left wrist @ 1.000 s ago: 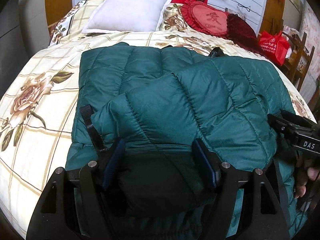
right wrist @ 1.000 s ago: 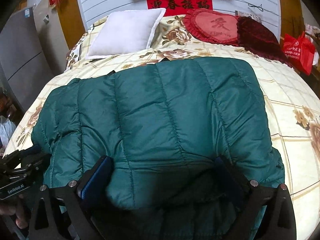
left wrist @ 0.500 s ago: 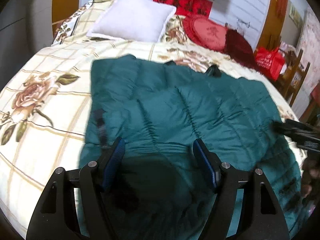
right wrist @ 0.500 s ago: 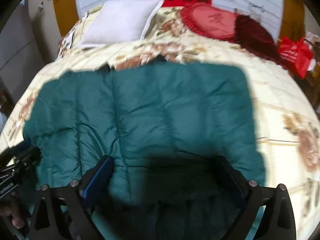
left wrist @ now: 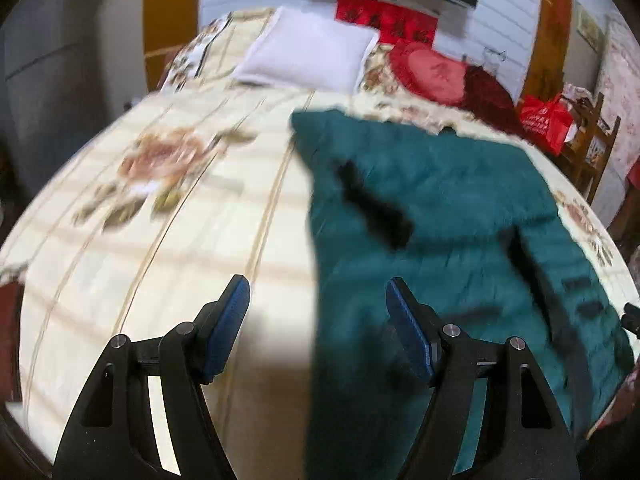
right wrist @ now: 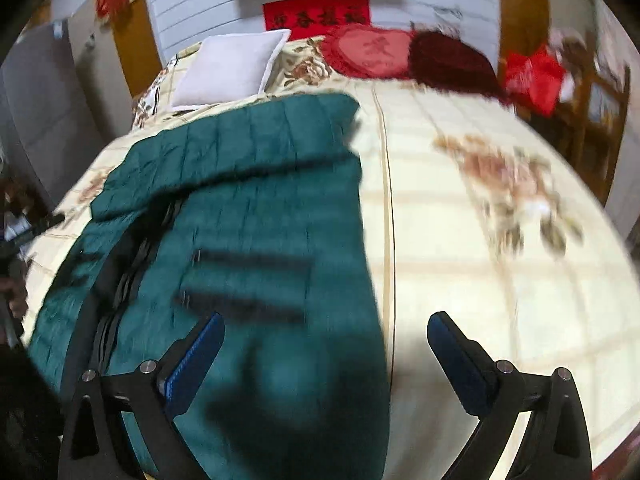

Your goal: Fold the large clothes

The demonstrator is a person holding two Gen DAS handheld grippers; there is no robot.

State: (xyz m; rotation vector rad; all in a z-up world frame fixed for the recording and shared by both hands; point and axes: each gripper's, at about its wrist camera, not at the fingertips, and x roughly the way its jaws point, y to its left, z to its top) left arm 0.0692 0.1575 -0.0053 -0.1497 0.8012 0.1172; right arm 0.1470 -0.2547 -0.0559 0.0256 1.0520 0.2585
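Observation:
A dark green quilted puffer jacket (left wrist: 440, 208) lies spread on the bed, with black straps and pocket strips showing. In the right wrist view the jacket (right wrist: 248, 216) has its far part folded over and its open front with a black zipper at the left. My left gripper (left wrist: 318, 312) is open and empty, above the jacket's left edge. My right gripper (right wrist: 326, 346) is open and empty, above the jacket's right edge. Both views are blurred by motion.
The bed has a cream floral cover (left wrist: 168, 216). A white pillow (left wrist: 308, 56), a red heart cushion (left wrist: 432, 72) and a dark red cushion (right wrist: 452, 60) lie at the head. A red bag (left wrist: 546, 120) sits on a wooden chair at the right.
Both grippers have let go of the jacket and pulled apart, left one leftward, right one rightward. The jacket now lies flatter, and both cameras look from farther back.

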